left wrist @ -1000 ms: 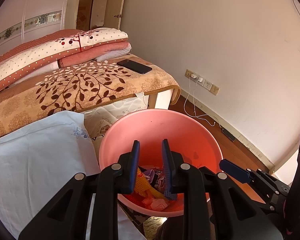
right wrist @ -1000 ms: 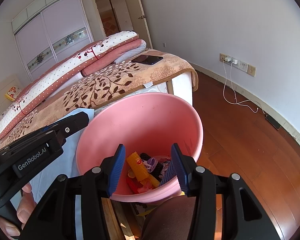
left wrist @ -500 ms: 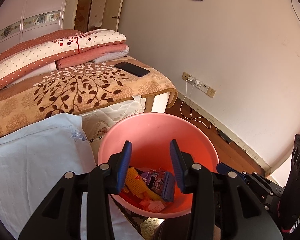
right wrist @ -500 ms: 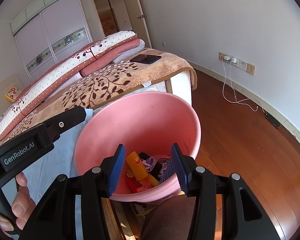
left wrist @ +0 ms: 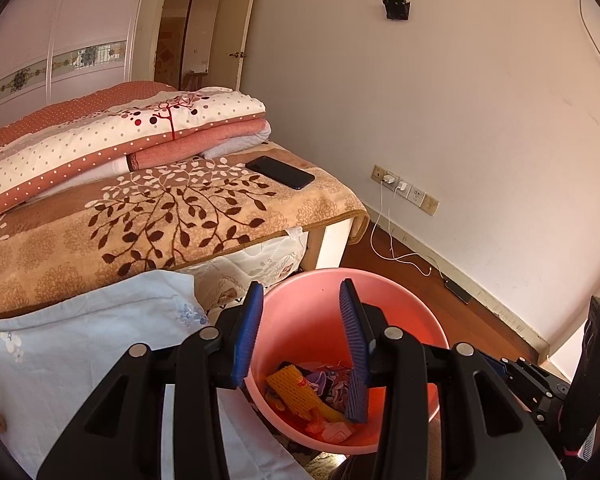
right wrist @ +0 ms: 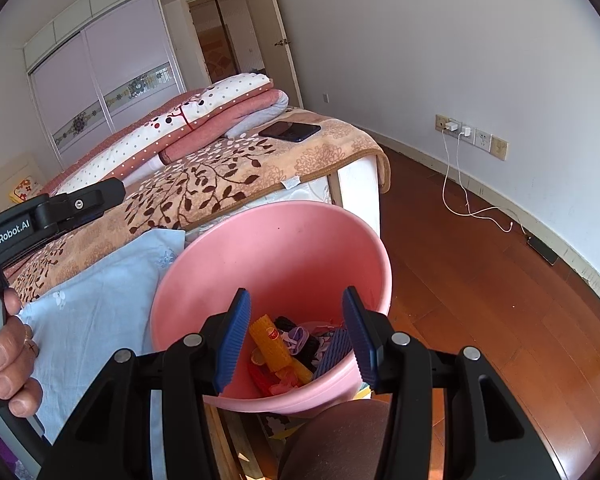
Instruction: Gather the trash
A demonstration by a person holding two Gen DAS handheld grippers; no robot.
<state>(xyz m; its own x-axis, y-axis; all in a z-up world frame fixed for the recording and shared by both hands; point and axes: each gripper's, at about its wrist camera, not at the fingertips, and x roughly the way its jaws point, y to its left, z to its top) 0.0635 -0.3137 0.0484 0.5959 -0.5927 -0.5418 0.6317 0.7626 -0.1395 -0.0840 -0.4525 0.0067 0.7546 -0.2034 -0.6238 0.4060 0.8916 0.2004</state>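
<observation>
With both the left tool [left wrist: 298, 330] and the right tool [right wrist: 294, 340] released and empty, the trash [right wrist: 288, 350] lies in the pink bucket [right wrist: 260, 248] at six o'clock beneath them, so collection looks nearly finished.

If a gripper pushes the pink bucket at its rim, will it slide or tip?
The pink bucket probably tips easily: it narrows toward the bottom and holds only a few wrappers, such as the yellow foam net. It looks like thin plastic, so likely light. It already stands tilted.
</observation>
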